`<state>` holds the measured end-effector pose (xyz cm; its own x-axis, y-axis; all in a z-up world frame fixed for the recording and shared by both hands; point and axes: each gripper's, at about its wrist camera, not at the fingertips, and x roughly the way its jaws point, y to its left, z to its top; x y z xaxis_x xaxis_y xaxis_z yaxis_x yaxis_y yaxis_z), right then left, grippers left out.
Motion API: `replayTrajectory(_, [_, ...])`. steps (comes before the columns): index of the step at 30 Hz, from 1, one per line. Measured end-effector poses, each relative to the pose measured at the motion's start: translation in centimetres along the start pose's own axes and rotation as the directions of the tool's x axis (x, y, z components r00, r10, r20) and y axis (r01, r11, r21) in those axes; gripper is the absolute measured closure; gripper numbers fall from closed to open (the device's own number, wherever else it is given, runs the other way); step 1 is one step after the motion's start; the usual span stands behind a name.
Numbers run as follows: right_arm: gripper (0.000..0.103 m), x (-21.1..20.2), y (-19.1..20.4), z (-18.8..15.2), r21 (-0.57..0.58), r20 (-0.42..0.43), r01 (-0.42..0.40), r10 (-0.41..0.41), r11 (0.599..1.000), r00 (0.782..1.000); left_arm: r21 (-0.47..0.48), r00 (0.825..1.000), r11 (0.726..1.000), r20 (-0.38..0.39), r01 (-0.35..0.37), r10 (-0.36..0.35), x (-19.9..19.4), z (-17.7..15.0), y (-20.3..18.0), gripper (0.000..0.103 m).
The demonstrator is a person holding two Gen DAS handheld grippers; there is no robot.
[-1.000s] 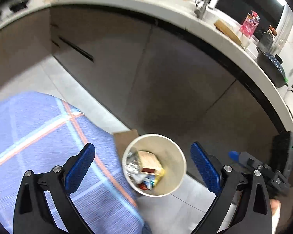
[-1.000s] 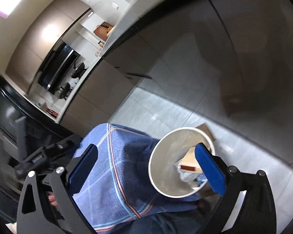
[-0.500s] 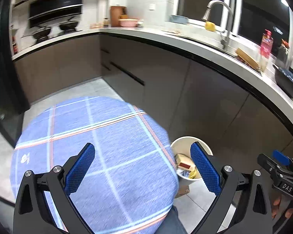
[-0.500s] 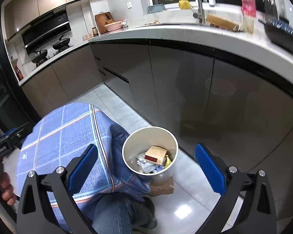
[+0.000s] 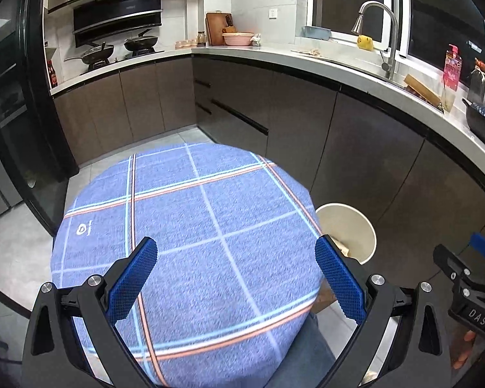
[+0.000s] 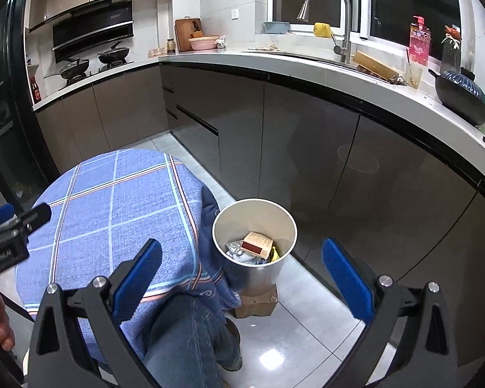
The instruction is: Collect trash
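Left wrist view: left tongs (image 5: 236, 274) spread wide and empty, held level above the blue checked tablecloth (image 5: 190, 226). Trash bin (image 5: 355, 226) on the floor beyond the cloth's right edge, half hidden by it and by the right pad; contents barely visible.

Right wrist view: right tongs (image 6: 242, 278) likewise spread, empty, angled down over the trash bin (image 6: 254, 226). Wrappers and a small carton (image 6: 257, 244) inside. Cardboard box (image 6: 258, 302) under the bin partly covered.

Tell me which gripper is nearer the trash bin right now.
Right, probably. The right gripper looks down on the trash bin, framed between its open fingers. The left gripper hangs over the blue plaid tablecloth, bin off to its right.
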<state>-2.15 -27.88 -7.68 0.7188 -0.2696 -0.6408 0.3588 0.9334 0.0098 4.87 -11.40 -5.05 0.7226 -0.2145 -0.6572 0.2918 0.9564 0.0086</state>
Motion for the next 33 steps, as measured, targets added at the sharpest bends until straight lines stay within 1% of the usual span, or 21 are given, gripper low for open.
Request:
replayTrajectory(4, [0.003,-0.9,0.7,-0.4,-0.001,0.008,0.005,-0.005,1.0,1.0,-0.011,1.0,1.0,0.003,-0.02,0.02,-0.8,-1.1,0.4,0.008])
replayTrajectory(8, [0.003,-1.9,1.1,-0.3,-0.008,0.031,0.013,-0.013,1.0,0.999,-0.023,0.999,0.999,0.019,-0.044,0.044,-1.6,-1.4,1.0,0.008])
replayTrajectory(14, [0.003,-3.9,1.6,0.4,-0.011,0.097,0.016,-0.014,1.0,0.995,-0.034,0.997,0.997,0.052,-0.062,0.064,-3.1,-1.5,1.3,0.008])
replayTrajectory(21, [0.003,-5.6,2.2,1.1,-0.02,0.144,0.006,-0.003,1.0,0.99,-0.044,0.995,0.997,0.067,-0.066,0.069,-4.0,-1.2,1.5,0.008])
replayTrajectory(33, [0.003,-5.8,2.6,1.6,-0.028,0.153,-0.002,0.007,1.0,0.988,-0.053,0.994,0.996,0.076,-0.07,0.074,-4.3,-1.0,1.6,0.008])
